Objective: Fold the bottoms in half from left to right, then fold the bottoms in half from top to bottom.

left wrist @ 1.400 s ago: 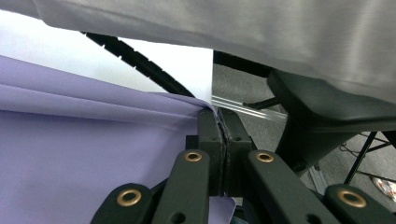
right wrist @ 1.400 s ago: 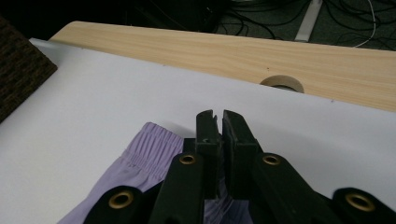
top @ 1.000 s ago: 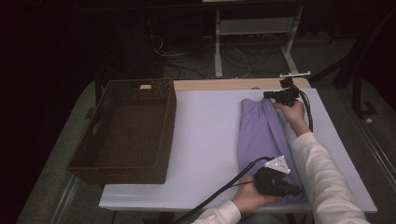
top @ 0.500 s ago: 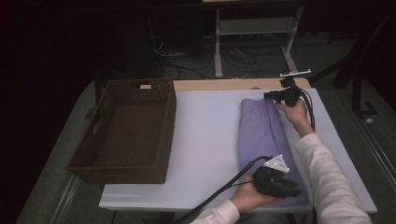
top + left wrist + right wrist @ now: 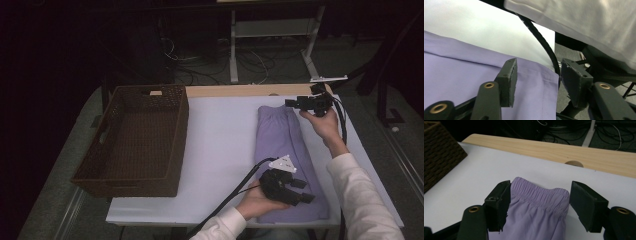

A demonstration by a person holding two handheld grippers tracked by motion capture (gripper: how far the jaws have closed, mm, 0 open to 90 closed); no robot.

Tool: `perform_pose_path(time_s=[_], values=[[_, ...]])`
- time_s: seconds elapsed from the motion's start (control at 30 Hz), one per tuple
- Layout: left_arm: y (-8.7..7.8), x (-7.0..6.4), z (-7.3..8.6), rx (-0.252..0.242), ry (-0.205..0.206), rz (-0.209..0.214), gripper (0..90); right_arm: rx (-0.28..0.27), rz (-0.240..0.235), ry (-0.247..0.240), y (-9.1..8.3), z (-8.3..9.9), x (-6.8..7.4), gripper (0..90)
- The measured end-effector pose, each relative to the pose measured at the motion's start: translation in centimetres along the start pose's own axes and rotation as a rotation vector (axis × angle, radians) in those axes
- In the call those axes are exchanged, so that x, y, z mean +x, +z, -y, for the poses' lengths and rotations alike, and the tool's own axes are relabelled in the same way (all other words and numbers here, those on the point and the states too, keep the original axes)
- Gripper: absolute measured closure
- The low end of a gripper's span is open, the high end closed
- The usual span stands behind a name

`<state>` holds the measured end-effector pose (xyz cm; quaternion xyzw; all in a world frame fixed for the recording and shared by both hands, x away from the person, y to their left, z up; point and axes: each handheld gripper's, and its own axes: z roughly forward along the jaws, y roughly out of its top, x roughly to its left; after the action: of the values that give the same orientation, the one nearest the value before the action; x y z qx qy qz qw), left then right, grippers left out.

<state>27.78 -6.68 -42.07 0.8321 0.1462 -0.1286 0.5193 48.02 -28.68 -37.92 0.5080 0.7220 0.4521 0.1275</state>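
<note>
Both grippers' fingers gape wide, holding nothing: left gripper (image 5: 300, 192) over the folded lilac shorts' (image 5: 282, 145) near hem, right gripper (image 5: 292, 103) above their far waistband.

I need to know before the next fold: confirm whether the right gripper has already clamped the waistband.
No: the right gripper stands open, its jaws either side of the folded lilac cloth garment's gathered waistband.
</note>
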Motion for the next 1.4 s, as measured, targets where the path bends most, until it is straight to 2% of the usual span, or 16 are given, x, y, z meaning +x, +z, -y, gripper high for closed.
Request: perform_pose_path(time_s=[0.1, 0.27, 0.4, 0.57, 0.83, 0.97, 1.13, 1.4], values=[[-0.7, 0.3, -0.2, -0.004, -0.016, 0.000, 44.1, -0.006, -0.007, -0.002, -0.9, -0.1, 0.3, 29.3], [-1.9, 1.3, -0.9, -0.040, -0.068, 0.007, 41.5, -0.036, -0.021, -0.022, -2.3, 0.0, 0.8, 28.2], [-3.0, 1.9, -1.5, -0.064, -0.089, -0.007, 39.6, -0.045, -0.039, -0.034, -3.0, 0.4, 1.1, 26.6], [-4.1, 2.4, -2.5, -0.073, -0.088, -0.041, 37.0, -0.046, -0.054, -0.041, -3.7, 0.9, 1.3, 23.9], [-5.3, 3.3, -4.0, -0.072, -0.073, -0.047, 29.5, -0.035, -0.059, -0.041, -3.9, 2.2, 1.0, 20.1], [-5.3, 4.1, -4.1, -0.058, -0.080, -0.049, 26.7, -0.011, -0.056, -0.028, -3.7, 2.9, 0.6, 19.8], [-5.6, 5.0, -4.2, -0.068, -0.094, -0.070, 26.5, -0.006, -0.054, -0.019, -3.6, 3.7, 0.3, 19.7], [-6.4, 5.9, -4.9, -0.073, -0.080, -0.080, 25.3, 0.019, -0.068, -0.013, -3.3, 4.3, 0.2, 19.0]])
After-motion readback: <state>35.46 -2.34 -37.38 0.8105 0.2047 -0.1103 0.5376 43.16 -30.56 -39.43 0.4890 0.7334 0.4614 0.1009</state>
